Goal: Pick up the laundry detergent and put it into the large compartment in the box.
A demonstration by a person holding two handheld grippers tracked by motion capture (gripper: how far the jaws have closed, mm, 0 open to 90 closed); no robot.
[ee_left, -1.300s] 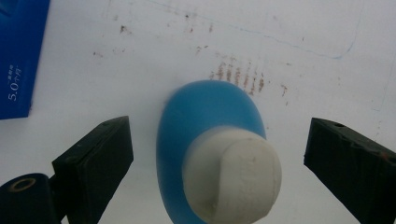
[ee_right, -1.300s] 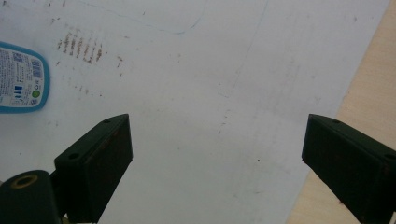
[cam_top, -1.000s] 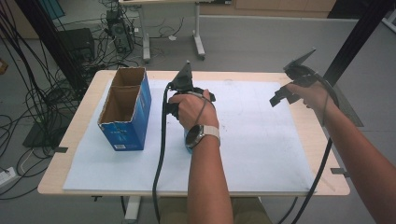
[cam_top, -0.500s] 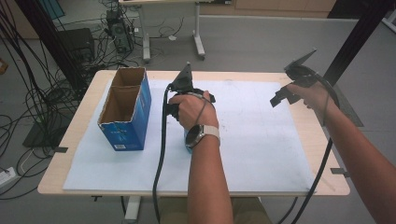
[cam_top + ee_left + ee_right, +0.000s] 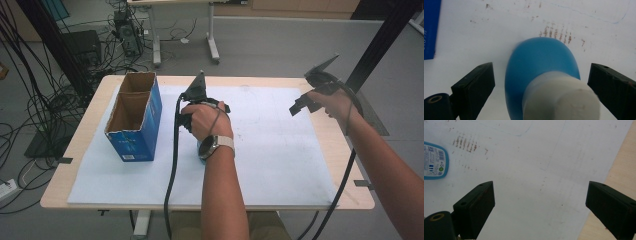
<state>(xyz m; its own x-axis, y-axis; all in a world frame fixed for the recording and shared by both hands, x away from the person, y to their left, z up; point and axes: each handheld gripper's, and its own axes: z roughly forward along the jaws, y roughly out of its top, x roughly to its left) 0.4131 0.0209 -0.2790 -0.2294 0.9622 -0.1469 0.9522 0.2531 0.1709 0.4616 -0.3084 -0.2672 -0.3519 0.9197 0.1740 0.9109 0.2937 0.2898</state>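
Here left tool (image 5: 541, 82) spread wide, blue bottle (image 5: 540, 65) with white cap (image 5: 560, 98) between jaws, pads clear of it. Bottle lies on white sheet mid-table (image 5: 90, 197), box (image 5: 132, 122) at its 9 o'clock. Likely light, smooth plastic, slippery, slightly squashy; pinch narrower cap or neck. Right tool (image 5: 539, 207) spread, empty, hovering at 3 o'clock.

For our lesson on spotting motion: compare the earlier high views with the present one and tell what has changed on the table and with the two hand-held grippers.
Nothing has visibly changed. The left hand-held gripper still stands open around the blue bottle without pressing it, the right hand-held gripper still hangs open over the white sheet, and the blue box stays at the table's left.
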